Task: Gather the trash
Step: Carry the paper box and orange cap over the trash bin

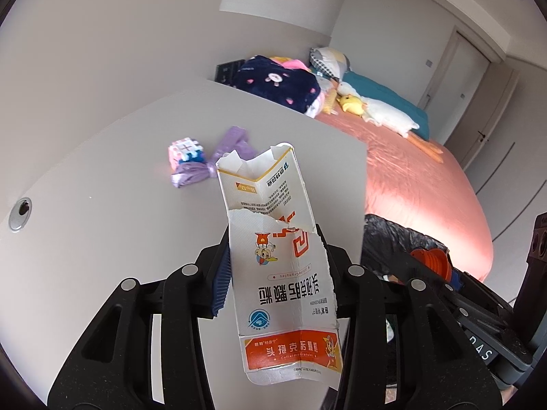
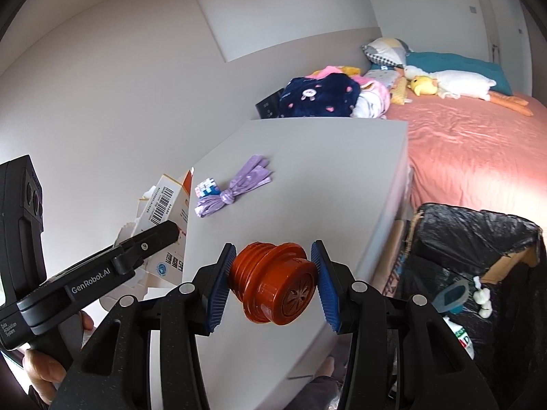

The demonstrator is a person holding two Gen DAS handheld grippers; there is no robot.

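My left gripper (image 1: 277,273) is shut on a torn white and orange medicine carton (image 1: 273,205), which stands upright between the blue pads above the white desk (image 1: 102,171). From the right wrist view the same carton (image 2: 164,201) hangs at the desk's left edge in the left gripper (image 2: 167,239). My right gripper (image 2: 273,283) is shut on an orange-red threaded plastic cap (image 2: 283,294), pads pressing both sides, over the desk's near right part. A knotted purple plastic bag (image 2: 236,188) lies farther back on the desk (image 2: 324,157).
A bin lined with a black bag (image 2: 478,232) stands right of the desk, beside the bed, and holds several bits of rubbish. A small pastel puzzle cube (image 2: 205,186) sits by the purple bag. The pink bed (image 2: 478,143) carries clothes and plush toys.
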